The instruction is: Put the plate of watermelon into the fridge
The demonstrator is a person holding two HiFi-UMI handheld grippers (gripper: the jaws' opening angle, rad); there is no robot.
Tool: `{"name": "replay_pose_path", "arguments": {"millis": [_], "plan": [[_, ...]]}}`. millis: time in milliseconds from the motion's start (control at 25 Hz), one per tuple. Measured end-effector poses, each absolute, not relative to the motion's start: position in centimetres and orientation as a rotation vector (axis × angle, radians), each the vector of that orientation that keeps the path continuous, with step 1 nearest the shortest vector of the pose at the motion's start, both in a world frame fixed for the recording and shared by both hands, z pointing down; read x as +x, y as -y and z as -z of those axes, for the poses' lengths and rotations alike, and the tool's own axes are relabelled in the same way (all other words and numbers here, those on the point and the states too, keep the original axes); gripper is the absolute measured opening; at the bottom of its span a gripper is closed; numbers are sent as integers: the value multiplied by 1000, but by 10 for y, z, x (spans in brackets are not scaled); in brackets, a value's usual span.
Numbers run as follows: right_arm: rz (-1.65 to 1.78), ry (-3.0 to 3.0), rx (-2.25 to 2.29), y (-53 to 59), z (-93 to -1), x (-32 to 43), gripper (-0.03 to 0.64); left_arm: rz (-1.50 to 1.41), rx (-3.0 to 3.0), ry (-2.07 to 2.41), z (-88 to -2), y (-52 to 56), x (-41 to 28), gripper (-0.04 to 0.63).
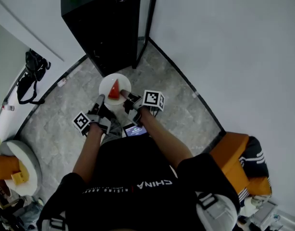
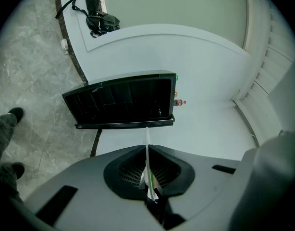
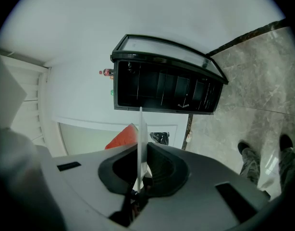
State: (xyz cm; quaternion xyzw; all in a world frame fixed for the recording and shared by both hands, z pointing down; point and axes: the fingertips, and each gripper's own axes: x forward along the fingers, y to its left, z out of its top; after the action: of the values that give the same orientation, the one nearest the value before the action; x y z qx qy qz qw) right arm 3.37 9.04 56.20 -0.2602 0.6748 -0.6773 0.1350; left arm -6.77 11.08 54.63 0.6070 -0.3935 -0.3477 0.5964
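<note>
Over the grey marble floor (image 1: 176,93), just ahead of the person's knees, the white plate (image 1: 122,83) is carried level with a red wedge of watermelon (image 1: 114,90) lying on it. Both tongs grip its rim: the left tongs (image 1: 100,101) are clamped on the near left edge and the right tongs (image 1: 125,96) on the near right edge. Each gripper view shows the plate edge-on as a thin white line pinched between that pair's closed jaws. The right gripper view also catches the red flesh of the slice beside the rim. Beyond the plate, near but not touching it, stands the black fridge (image 1: 102,23). Its glass door (image 1: 146,18) is swung open on the right and its dark shelves are visible. A black bag (image 1: 30,76) lies by the wall to the left, and an orange chair (image 1: 234,158) sits behind on the right
</note>
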Motion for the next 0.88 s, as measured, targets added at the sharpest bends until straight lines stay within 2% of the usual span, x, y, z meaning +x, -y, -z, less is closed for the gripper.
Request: {"name": "replay_pose_path", "arguments": {"millis": [480, 880], "plan": [[1845, -1876, -862, 13, -547, -28, 29, 730, 1499, 777, -530, 6, -130, 26], [1849, -1812, -935, 42, -564, -33, 29, 690, 1482, 727, -548, 43, -136, 26]]}}
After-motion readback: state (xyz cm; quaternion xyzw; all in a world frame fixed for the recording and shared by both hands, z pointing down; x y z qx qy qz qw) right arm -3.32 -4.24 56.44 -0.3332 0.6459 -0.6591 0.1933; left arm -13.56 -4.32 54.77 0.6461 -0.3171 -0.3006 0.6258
